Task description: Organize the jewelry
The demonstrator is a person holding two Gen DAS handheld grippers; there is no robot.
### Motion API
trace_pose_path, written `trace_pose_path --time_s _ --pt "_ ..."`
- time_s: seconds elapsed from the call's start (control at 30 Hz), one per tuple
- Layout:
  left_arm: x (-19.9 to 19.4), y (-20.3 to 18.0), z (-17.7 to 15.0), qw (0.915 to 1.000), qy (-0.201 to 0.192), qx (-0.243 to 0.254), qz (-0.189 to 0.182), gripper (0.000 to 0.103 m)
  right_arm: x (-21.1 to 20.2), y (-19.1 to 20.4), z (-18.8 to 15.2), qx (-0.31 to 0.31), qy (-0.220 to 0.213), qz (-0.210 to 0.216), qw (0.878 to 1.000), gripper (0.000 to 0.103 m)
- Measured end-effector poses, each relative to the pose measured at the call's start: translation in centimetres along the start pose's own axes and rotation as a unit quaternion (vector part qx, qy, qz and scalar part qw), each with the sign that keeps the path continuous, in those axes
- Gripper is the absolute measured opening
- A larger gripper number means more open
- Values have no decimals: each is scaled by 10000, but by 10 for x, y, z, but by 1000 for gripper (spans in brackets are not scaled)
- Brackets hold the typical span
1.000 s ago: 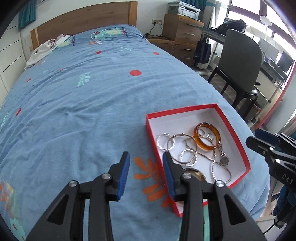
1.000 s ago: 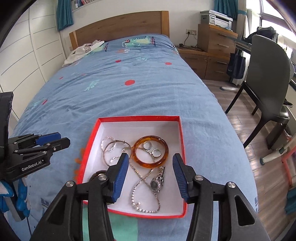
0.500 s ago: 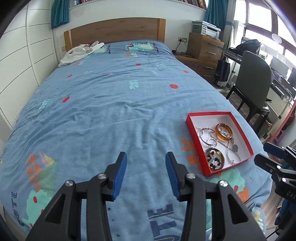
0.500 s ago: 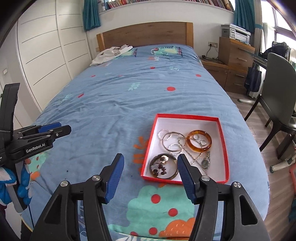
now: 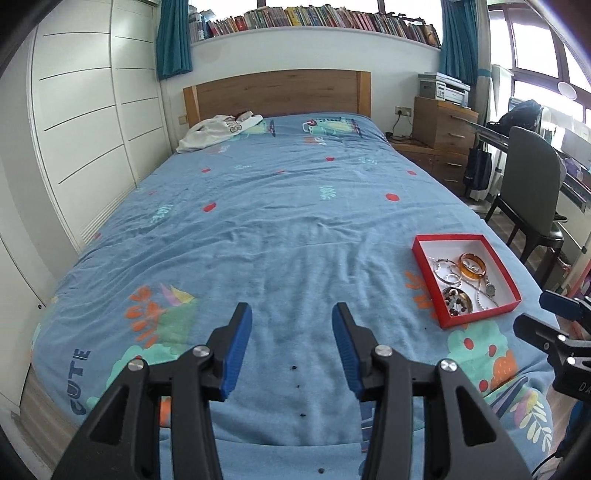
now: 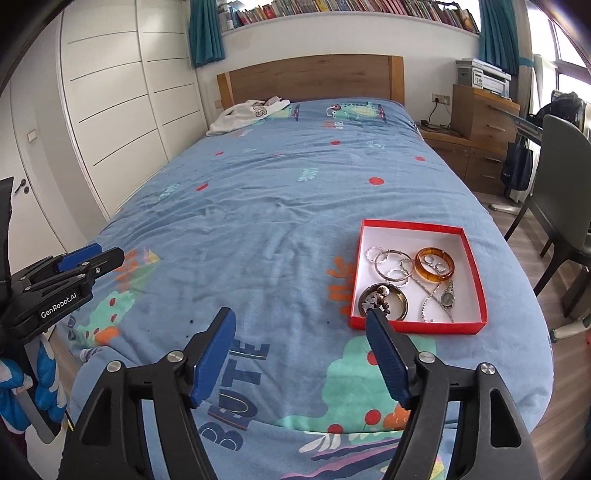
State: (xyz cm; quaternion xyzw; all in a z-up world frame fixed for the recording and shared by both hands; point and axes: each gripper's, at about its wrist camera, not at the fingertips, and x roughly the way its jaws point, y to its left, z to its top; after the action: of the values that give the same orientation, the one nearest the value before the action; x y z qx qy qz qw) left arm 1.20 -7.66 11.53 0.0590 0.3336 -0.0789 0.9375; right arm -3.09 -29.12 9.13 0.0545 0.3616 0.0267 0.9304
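With both grippers' fingers (image 6: 212,354) apart and empty, the box's (image 6: 476,271) thin chains (image 6: 430,295) look light, limp and tangle-prone, while the stiff amber bangle (image 6: 435,265) offers a firmer rim to pinch.

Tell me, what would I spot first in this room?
Probably the red box near the foot of the blue bed, full of shiny jewelry, with an orange bangle and a small watch inside. After that, the long row of books on the shelf above the wooden headboard.

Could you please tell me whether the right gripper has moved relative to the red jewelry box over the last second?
Yes. The right gripper has backed away from the red jewelry box, no longer over it, jaws just opened wider, nothing between them.
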Motion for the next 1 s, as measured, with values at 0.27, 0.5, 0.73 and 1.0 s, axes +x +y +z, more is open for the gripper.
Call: trace_pose_path --time_s 0.27,0.5,0.73,1.0 --pt "-34 22 -7 9990 -138 -187 378 44 -20 25 -8 -96 -185 76 9998 85" --pt "-42 28 -14 9985 -194 -322 410 44 -26 33 -16 -172 -212 41 9996 85" --pt "-40 26 -19 9987 -175 -269 393 44 -22 35 -23 -225 -195 -48 9995 85" --pt "-35 22 -21 9988 -145 -216 406 51 -14 29 -28 -136 -88 -54 9999 85"
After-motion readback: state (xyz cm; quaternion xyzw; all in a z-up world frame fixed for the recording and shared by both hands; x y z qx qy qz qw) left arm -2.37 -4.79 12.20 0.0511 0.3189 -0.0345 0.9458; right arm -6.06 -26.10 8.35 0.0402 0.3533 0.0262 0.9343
